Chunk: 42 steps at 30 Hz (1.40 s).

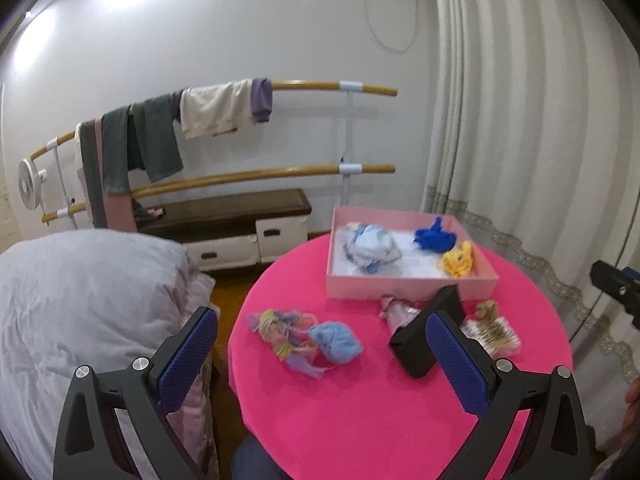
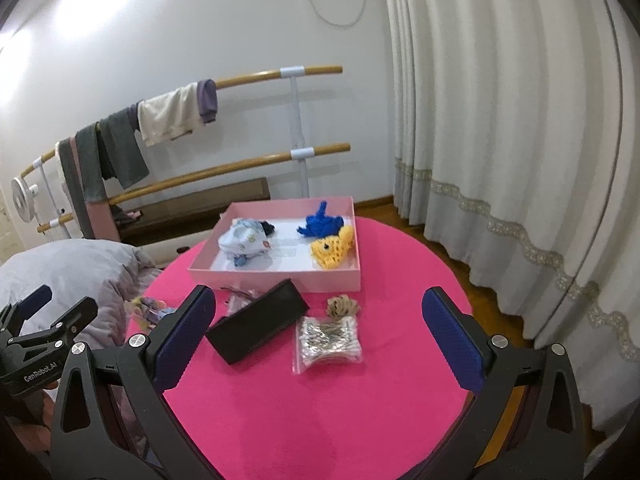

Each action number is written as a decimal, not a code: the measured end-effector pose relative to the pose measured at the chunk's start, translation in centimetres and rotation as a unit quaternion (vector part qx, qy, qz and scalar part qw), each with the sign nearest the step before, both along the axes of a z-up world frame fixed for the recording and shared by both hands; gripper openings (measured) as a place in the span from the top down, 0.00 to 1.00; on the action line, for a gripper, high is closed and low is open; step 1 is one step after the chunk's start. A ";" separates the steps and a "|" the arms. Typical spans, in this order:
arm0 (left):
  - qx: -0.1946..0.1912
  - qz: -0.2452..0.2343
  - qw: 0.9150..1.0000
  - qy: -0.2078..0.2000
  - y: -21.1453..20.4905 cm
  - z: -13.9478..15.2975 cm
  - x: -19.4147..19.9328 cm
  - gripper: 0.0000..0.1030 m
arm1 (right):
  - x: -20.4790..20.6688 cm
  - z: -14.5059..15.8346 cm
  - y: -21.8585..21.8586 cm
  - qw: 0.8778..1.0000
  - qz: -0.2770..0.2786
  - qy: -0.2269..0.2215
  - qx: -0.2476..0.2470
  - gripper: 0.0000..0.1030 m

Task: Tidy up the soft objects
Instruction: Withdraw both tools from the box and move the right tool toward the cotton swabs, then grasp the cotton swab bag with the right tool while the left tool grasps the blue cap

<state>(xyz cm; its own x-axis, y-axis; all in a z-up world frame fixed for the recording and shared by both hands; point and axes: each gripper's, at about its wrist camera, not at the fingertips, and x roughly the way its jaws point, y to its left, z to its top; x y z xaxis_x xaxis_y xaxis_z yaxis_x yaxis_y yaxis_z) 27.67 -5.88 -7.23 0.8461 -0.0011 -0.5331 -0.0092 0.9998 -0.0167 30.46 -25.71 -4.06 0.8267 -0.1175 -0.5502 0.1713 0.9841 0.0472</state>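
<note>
A shallow pink cardboard box (image 2: 276,276) sits at the far side of a round table covered in bright pink felt (image 2: 340,400), and it serves as the landmark here. Inside it, at the left end, lies a crumpled pale blue and white printed cloth (image 2: 244,242); at the right end a royal blue crocheted piece (image 2: 320,226) rests just behind a yellow crocheted fish-like toy (image 2: 332,250), the two touching.

In front of the box, on the felt, a small brown woolly ball (image 2: 342,306) lies near its front wall, with a clear plastic bag of pale stick-like items (image 2: 328,338) just nearer the camera. Left of those, a black rectangular case (image 2: 258,326) lies at an angle, partly covering a crinkled pink packet (image 1: 396,312). Further left of the box, near the table's edge, a light blue fluffy bundle (image 1: 336,340) touches a tangle of pastel yellow and lilac fabric (image 1: 280,330).

The left gripper (image 1: 322,356) hangs above the table with its jaws spread wide, holding nothing. The right gripper (image 2: 320,344) is likewise wide open and empty, above the near half of the table.
</note>
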 end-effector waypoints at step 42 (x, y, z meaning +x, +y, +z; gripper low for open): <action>-0.025 -0.025 0.993 0.111 0.5 -11.5 13.9 0.10 | 9.4 -13.3 -4.4 0.986 -0.025 0.159 0.043 0.00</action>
<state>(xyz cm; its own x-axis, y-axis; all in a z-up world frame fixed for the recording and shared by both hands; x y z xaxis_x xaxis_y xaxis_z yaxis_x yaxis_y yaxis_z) 41.58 -5.42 -18.77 0.7061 -0.0706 -0.7046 0.0308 0.9971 -0.0690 39.86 -30.09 -17.34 0.6045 -0.0962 -0.7908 0.2394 0.9687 0.0651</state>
